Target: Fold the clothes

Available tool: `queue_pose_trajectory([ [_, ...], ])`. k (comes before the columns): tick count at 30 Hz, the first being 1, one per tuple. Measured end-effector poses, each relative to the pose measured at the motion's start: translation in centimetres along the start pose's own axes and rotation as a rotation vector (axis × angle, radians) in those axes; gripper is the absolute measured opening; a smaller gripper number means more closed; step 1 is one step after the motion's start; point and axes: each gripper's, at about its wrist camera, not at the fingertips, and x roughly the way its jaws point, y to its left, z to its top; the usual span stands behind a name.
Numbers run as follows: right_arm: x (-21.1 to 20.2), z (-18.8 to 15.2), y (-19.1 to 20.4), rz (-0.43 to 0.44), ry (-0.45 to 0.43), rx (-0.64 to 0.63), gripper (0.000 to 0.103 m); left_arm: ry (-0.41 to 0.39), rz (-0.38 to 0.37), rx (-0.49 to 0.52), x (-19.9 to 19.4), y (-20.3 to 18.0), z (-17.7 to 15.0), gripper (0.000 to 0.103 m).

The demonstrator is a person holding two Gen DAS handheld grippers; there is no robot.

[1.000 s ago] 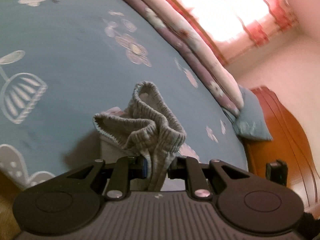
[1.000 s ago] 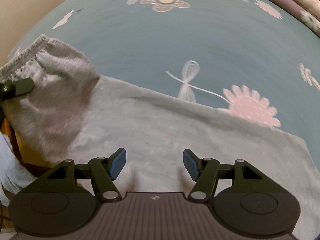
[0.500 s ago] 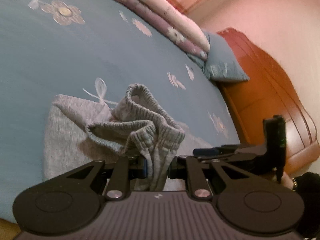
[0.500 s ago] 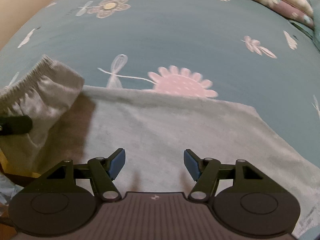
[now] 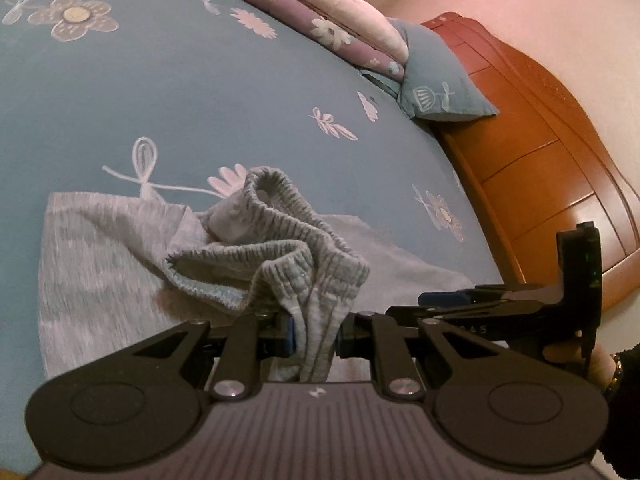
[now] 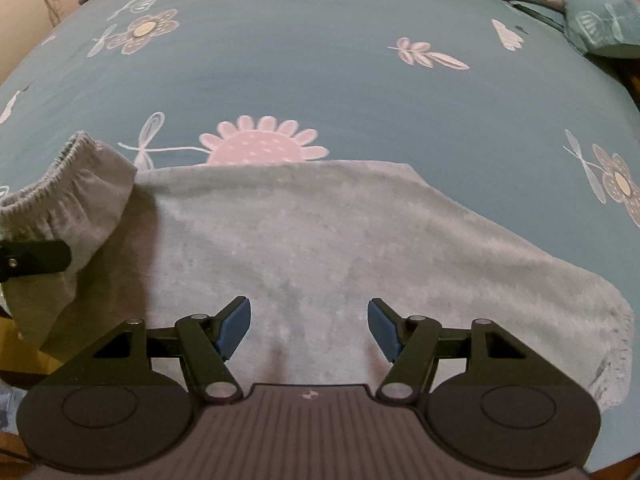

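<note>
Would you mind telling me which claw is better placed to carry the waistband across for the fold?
Left. The left claw is already shut on the gray shorts at the waistband. The right claw is open over flat cloth, holding nothing.

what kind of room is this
Most likely a bedroom: the grey garment lies on a bed with a blue flowered sheet, a pillow and a wooden headboard.

Home bedrm: bed w/ floral blue sheet (image 5: 200, 92), pillow (image 5: 440, 76), wood headboard (image 5: 552, 168).
</note>
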Motion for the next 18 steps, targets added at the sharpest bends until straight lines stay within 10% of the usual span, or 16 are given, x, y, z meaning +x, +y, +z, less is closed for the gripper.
queue_pose_trajectory([
  [14, -0.2, -1.0, -5.7, -0.081, -0.005, 0.086, 0.07, 0.148, 0.024, 0.195, 8.0, -4.1, -1.6, 0.015],
  [18, -0.2, -1.4, -6.9, -0.089, -0.004, 0.115, 0.074, 0.272, 0.11, 0.274, 11.1, -4.9, -2.8, 0.033],
])
